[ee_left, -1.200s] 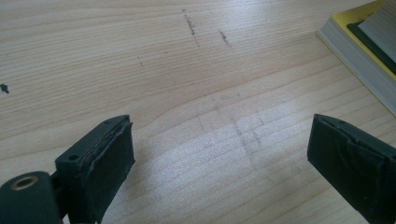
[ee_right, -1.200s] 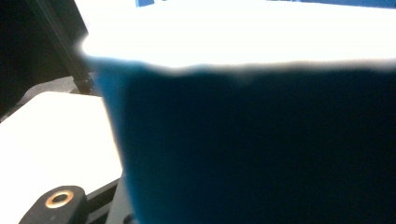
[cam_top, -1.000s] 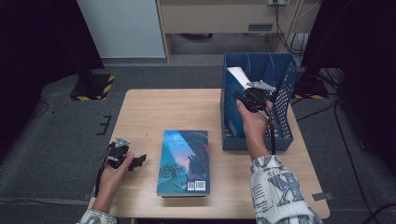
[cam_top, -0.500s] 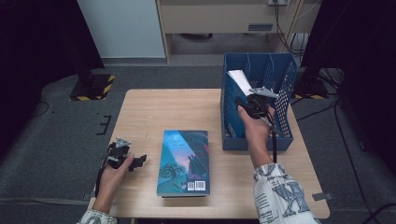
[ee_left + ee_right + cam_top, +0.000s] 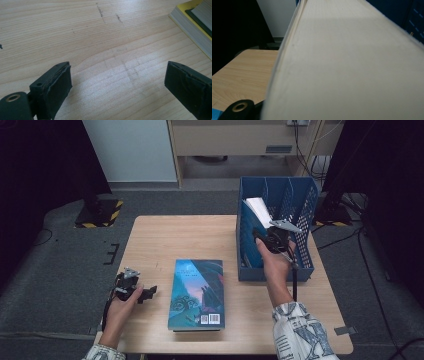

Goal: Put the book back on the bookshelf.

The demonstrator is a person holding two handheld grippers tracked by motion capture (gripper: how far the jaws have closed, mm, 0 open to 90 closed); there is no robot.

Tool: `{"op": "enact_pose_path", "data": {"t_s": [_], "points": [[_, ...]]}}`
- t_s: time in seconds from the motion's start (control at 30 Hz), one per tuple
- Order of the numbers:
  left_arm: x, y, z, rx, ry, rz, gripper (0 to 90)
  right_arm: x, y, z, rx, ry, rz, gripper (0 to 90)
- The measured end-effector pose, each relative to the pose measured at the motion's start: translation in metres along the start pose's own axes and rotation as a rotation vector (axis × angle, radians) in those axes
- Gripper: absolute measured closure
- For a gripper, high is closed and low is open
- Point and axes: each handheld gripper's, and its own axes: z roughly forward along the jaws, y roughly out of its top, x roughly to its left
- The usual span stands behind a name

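1. High view: the light wooden table (image 5: pixel 165 240) stood on grey carpet, with a pale panel and a beige cabinet beyond its far edge and black-and-yellow tape on the floor off its far left corner. The blue file rack (image 5: pixel 305 220) sat at the table's right side. There, the right gripper (image 5: pixel 274 239) met the white-paged book (image 5: pixel 257 210) leaning in the rack's leftmost slot. A blue-covered book (image 5: pixel 197 292) lay flat mid-table, and the left gripper (image 5: pixel 142 294) rested just left of it.

2. Left gripper view: the jaws stood wide apart over bare, faintly scuffed wood, nothing between them. The flat book's page edge (image 5: pixel 192 32) showed at upper right.

3. Right gripper view: the book's pale page block (image 5: pixel 352 65) loomed close against the camera; the table (image 5: pixel 244 72) lay beyond on the left. I could not tell how the jaws stood.
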Motion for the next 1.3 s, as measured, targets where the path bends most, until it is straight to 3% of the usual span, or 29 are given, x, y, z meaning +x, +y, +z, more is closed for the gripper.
{"op": "enact_pose_path", "data": {"t_s": [0.43,0.77,1.3], "points": [[0.0,0.0,0.0,-0.001,-0.001,-0.002,6.7,0.002,0.0,-0.006,-0.026,0.019,0.013,47.7],[0.0,0.0,0.0,0.0,-0.001,-0.002,6.6,0.002,0.019,-0.02,-0.081,0.034,0.007,47.0],[0.0,0.0,0.0,0.0,-0.002,-0.002,6.6,0.005,0.023,-0.013,-0.023,0.018,0.007,51.1]]}}
